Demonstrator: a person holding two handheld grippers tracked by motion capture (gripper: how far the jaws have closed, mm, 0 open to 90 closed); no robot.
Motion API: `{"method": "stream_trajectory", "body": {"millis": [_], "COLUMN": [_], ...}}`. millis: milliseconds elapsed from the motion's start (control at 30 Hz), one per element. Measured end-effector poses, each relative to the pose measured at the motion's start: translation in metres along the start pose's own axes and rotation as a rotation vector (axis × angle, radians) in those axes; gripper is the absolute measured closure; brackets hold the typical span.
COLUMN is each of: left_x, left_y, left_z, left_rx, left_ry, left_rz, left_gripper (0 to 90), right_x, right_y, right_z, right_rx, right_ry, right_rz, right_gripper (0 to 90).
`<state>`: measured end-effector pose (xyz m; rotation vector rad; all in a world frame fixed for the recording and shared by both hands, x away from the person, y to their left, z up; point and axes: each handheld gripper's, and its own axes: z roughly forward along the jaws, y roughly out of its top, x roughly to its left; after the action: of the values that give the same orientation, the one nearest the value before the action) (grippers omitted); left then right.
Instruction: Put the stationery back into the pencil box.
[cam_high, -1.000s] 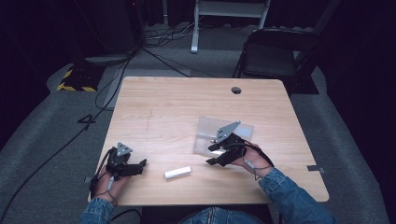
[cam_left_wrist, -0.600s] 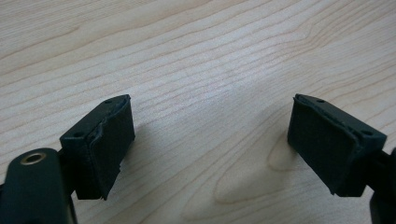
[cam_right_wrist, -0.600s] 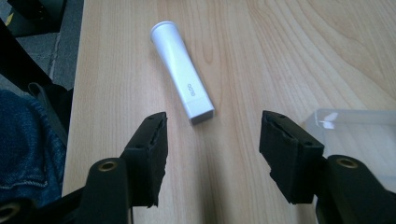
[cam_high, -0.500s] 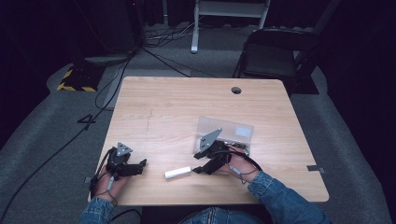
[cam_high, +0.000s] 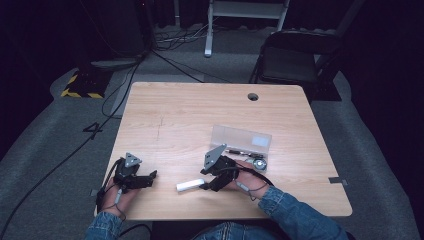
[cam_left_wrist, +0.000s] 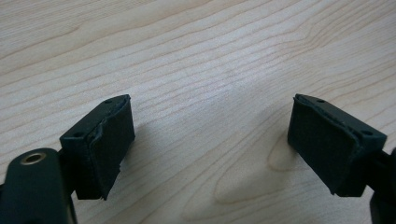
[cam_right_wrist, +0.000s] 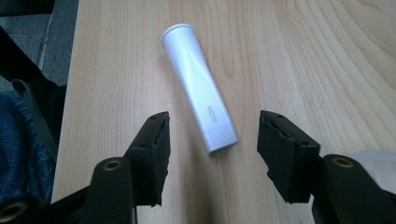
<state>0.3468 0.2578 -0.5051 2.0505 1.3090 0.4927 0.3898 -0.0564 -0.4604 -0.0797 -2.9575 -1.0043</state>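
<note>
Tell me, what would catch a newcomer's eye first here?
Probably the white tube lying on the wooden table, its near end between the open jaws of the right gripper. Behind it, a clear plastic case lies open, while the left gripper rests near the table's front edge.

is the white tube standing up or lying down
Lying down: the white tube rests flat on the table, lengthwise between the right gripper and its open jaws.

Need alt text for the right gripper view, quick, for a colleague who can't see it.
A white tube lies flat on the wooden table, its near end between the open jaws of the right gripper, neither pad touching it. The jaws have just been closing slightly.
</note>
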Motion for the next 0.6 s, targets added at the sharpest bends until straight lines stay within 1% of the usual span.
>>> {"method": "stream_trajectory", "body": {"millis": [33, 133, 333, 467, 567, 600], "left_x": [0.0, 0.0, 0.0, 0.0, 0.0, 0.0], "left_y": [0.0, 0.0, 0.0, 0.0, 0.0, 0.0], "left_z": [0.0, 0.0, 0.0, 0.0, 0.0, 0.0], "left_rx": [-0.001, -0.001, 0.0, -0.001, 0.0, 0.0], "left_ry": [0.001, 0.001, 0.0, 0.001, 0.0, 0.0], "left_rz": [0.0, 0.0, 0.0, 0.0, 0.0, 0.0], "left_gripper": [15.1, 15.1, 15.1, 15.1, 15.1, 15.1], "right_x": [0.001, 0.002, 0.002, 0.002, 0.003, 0.003], "right_y": [0.001, 0.002, 0.003, 0.002, 0.002, 0.002], "right_z": [0.003, 0.008, 0.017, 0.022, 0.025, 0.025], "right_rx": [0.005, 0.014, 0.027, 0.035, 0.043, 0.043], "right_ry": [0.003, -0.004, -0.032, -0.023, -0.017, -0.017], "right_rz": [-0.012, -0.027, -0.044, -0.043, -0.048, -0.048], "right_gripper": [48.0, 52.4, 53.8, 54.9, 58.7, 58.7]}}
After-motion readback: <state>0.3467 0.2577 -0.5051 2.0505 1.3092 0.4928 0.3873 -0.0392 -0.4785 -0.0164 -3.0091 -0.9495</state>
